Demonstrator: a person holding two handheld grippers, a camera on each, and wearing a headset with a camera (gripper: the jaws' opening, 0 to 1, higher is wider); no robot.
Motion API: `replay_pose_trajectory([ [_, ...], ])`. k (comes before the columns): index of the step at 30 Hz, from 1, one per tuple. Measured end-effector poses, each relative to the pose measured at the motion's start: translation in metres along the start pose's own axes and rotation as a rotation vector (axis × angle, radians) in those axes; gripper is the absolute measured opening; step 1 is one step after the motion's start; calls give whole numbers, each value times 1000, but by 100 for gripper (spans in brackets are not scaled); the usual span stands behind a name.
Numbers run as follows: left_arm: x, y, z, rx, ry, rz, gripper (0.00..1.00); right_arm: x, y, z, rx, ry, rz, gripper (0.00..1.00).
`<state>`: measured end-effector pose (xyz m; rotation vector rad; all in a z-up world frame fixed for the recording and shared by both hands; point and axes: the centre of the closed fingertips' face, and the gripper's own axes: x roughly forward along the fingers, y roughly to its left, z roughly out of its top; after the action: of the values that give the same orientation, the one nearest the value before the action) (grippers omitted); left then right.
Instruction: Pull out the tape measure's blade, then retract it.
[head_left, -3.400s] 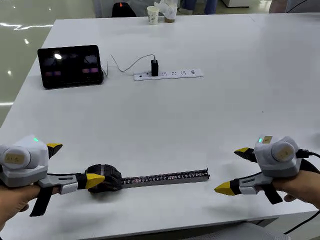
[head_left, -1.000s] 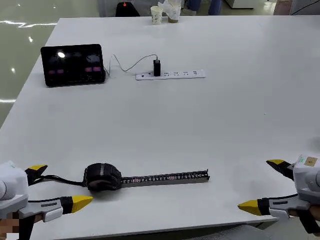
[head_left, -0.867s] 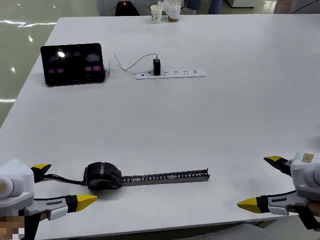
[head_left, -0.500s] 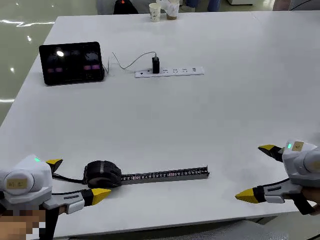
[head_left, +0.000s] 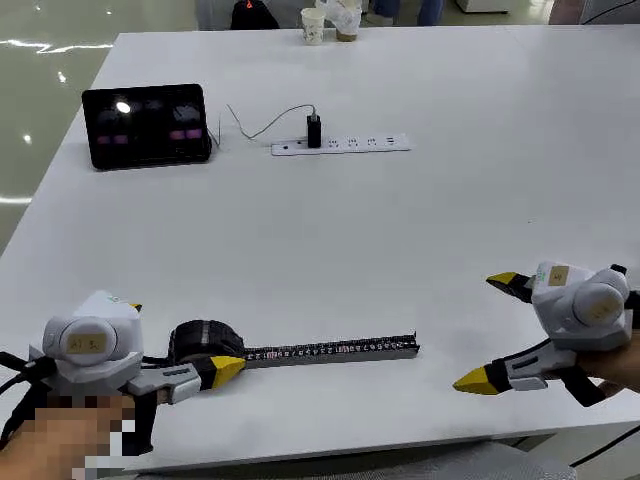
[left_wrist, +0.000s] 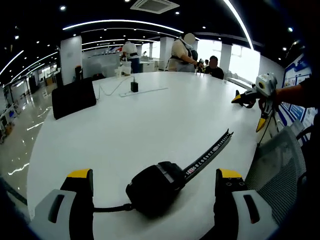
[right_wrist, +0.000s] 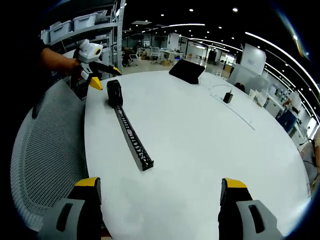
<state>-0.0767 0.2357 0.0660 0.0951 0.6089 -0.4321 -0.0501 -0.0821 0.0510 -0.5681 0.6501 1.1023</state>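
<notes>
A black tape measure (head_left: 205, 345) lies near the table's front edge, with its blade (head_left: 335, 350) drawn out to the right and flat on the top. My left gripper (head_left: 181, 337) is open, a yellow-tipped finger on either side of the case (left_wrist: 156, 187), which sits between them without being squeezed. My right gripper (head_left: 485, 331) hangs open, apart from and to the right of the blade's hooked end (right_wrist: 146, 164). In the right gripper view, the left gripper (right_wrist: 92, 60) sits at the case (right_wrist: 114, 92). In the left gripper view, the right gripper (left_wrist: 255, 97) hovers beyond the blade (left_wrist: 207, 155).
A dark tablet (head_left: 147, 127) stands at the back left, and a white power strip (head_left: 340, 146) with a plugged charger and cable lies mid-table. Paper cups (head_left: 314, 26) stand at the far edge. A mesh chair (right_wrist: 45, 150) is by the front edge. People stand beyond the table (left_wrist: 150, 115).
My left gripper has come forward from the table's corner until its fingers flank the tape case. The right gripper has drifted left toward the blade's end. The tape measure itself has not moved.
</notes>
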Motion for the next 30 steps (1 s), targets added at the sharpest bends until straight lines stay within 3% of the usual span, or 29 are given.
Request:
replay_pose_trajectory([
  [8, 12, -6, 1, -51, 0, 12, 99, 15, -7, -3, -33, 42, 33, 99],
  [10, 14, -8, 4, -60, -23, 23, 99, 18, -6, 0, -42, 44, 43, 99],
  [16, 22, -14, 5, -57, -22, 35, 99, 28, 7, 4, -112, 79, 111, 99],
  [21, 28, -19, 6, -41, -23, 27, 99, 35, 3, 7, -127, 87, 124, 99],
  [28, 30, -14, 4, -63, -30, 75, 99, 46, 4, 6, -159, 126, 165, 99],
  [30, 28, -6, 1, -63, -26, 133, 99, 49, 6, 4, -172, 142, 174, 99],
])
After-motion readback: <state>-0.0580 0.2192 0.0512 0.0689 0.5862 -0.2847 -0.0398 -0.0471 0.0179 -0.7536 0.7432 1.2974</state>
